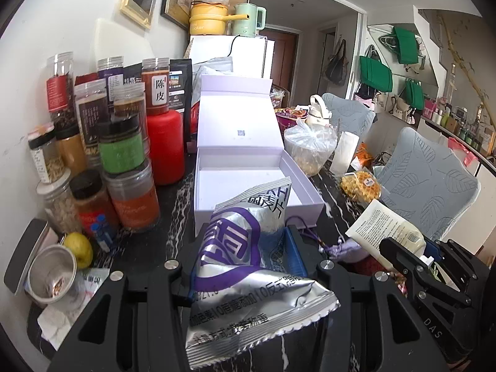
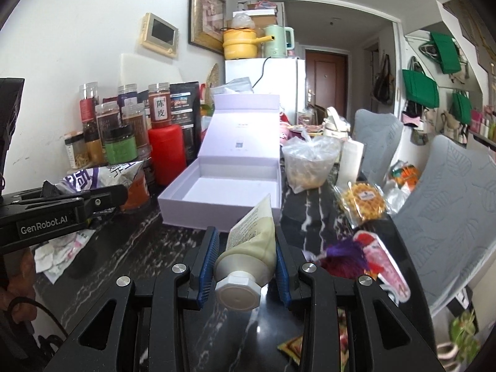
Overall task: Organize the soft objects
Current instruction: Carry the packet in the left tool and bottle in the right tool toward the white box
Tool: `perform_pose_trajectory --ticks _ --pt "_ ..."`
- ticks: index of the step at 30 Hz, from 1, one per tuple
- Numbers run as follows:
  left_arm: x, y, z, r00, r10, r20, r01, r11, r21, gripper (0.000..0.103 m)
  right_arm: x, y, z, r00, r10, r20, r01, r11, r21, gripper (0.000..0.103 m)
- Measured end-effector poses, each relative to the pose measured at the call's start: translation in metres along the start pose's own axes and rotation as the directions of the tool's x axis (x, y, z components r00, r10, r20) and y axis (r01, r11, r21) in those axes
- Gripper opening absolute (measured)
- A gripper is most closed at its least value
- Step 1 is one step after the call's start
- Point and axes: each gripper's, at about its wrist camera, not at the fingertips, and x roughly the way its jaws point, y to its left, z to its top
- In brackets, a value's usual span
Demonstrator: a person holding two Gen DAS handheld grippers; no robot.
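My left gripper (image 1: 248, 248) is shut on a silver and purple snack packet (image 1: 245, 263), held just in front of the open white box (image 1: 248, 167) on the dark marble table. My right gripper (image 2: 245, 266) is shut on a cream tube with a white cap (image 2: 248, 257), held short of the box's (image 2: 223, 186) near wall. The box is empty, its lid standing upright behind. In the right wrist view the left gripper (image 2: 93, 198) with the packet (image 2: 102, 176) shows at left. In the left wrist view the right gripper (image 1: 412, 260) with the tube (image 1: 384, 226) shows at right.
Several spice jars (image 1: 124, 142) and a red canister (image 1: 164, 145) stand left of the box. A plastic bag of food (image 2: 310, 164), a waffle pack (image 2: 362, 201), a purple tassel (image 2: 344, 257) and a pink packet (image 2: 384, 263) lie to the right. Grey chairs (image 2: 449, 223) line the right edge.
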Motion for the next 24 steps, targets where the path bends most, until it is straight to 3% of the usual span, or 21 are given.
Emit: perform_pose_trajectory --ticks 24 --pt "0.078 -0.001 0.118 0.997 -0.031 0.069 0.027 0.998 0.055 0.046 0.087 -0.016 0.117 0.998 0.003 0.067 0.000 0.999 -0.039 0.034"
